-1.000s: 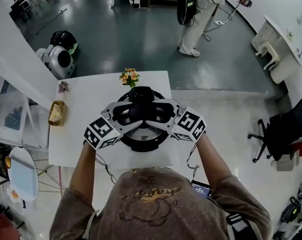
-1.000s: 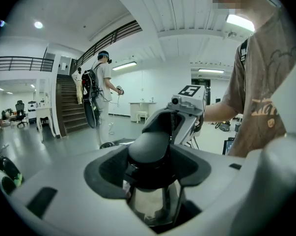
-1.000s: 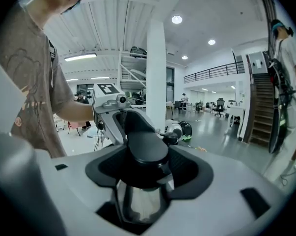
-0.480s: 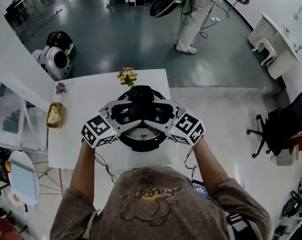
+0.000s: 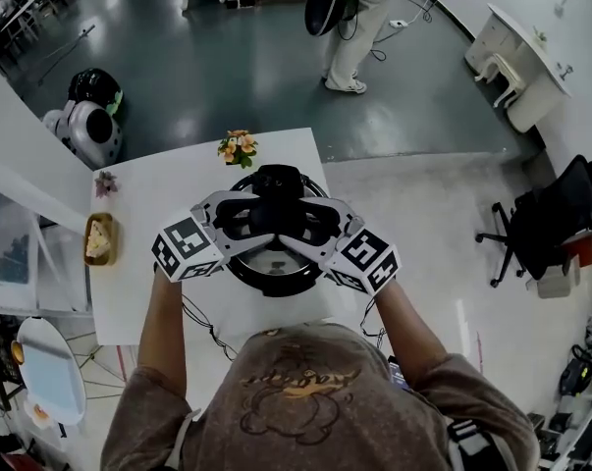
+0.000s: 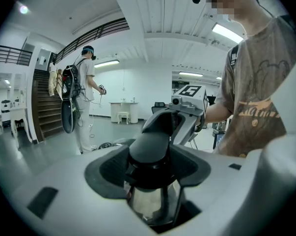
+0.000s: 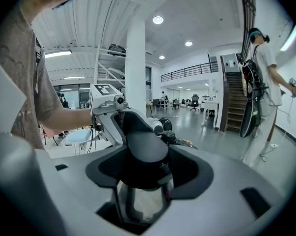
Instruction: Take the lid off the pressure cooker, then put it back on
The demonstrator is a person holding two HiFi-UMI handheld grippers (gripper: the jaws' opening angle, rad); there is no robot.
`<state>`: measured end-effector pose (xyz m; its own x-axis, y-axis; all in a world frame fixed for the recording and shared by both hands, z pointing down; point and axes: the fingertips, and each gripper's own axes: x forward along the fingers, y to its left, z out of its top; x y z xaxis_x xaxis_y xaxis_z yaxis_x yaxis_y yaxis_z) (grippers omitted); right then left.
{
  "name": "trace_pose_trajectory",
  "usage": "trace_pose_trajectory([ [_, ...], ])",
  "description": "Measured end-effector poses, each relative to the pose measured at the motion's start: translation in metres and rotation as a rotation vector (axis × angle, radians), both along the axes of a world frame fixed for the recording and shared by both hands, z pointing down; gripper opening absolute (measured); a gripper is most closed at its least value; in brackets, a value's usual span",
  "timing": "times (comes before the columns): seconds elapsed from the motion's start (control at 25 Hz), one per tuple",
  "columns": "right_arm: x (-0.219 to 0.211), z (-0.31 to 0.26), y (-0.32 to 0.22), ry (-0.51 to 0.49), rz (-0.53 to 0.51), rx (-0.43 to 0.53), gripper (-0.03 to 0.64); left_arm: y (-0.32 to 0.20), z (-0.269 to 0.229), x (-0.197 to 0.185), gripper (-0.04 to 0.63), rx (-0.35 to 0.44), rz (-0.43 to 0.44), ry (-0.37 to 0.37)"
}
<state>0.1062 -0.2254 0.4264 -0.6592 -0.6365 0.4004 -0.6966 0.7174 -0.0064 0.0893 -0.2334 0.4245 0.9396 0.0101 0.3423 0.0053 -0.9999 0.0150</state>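
Note:
The pressure cooker (image 5: 276, 287) stands on the white table (image 5: 148, 292), its silver lid (image 5: 274, 261) showing between my arms. The lid's black handle (image 5: 278, 214) sits at the centre. My left gripper (image 5: 244, 219) reaches in from the left and my right gripper (image 5: 310, 222) from the right, each shut on that handle from its own side. In the left gripper view the handle (image 6: 150, 149) fills my left gripper (image 6: 150, 166), with the right gripper (image 6: 182, 117) opposite. The right gripper view shows the handle (image 7: 145, 149) inside my right gripper (image 7: 145, 168). I cannot tell whether the lid is seated or lifted.
A small bunch of flowers (image 5: 237, 147) stands at the table's far edge, just behind the cooker. A little plant (image 5: 105, 183) and a wooden dish of food (image 5: 99, 240) sit at the left edge. A person (image 5: 349, 18) stands on the floor beyond; an office chair (image 5: 541, 229) is at the right.
Both grippers stay clamped on the handle and have turned slightly clockwise as seen from above. The head view has shifted, and the person in the background has moved.

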Motion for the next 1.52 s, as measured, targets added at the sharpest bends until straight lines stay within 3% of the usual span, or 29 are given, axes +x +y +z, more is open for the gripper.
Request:
trace_pose_trajectory([
  [0.72, 0.004, -0.001, 0.004, 0.001, 0.250, -0.024, 0.262, -0.001, -0.002, 0.006, 0.264, -0.005, 0.248, 0.000],
  [1.16, 0.003, -0.009, 0.006, 0.013, 0.247, -0.017, 0.261, 0.001, -0.011, 0.005, 0.264, -0.003, 0.249, 0.026],
  [1.52, 0.001, -0.038, 0.010, 0.018, 0.162, 0.027, 0.261, 0.006, -0.038, 0.004, 0.264, 0.029, 0.164, 0.036],
])
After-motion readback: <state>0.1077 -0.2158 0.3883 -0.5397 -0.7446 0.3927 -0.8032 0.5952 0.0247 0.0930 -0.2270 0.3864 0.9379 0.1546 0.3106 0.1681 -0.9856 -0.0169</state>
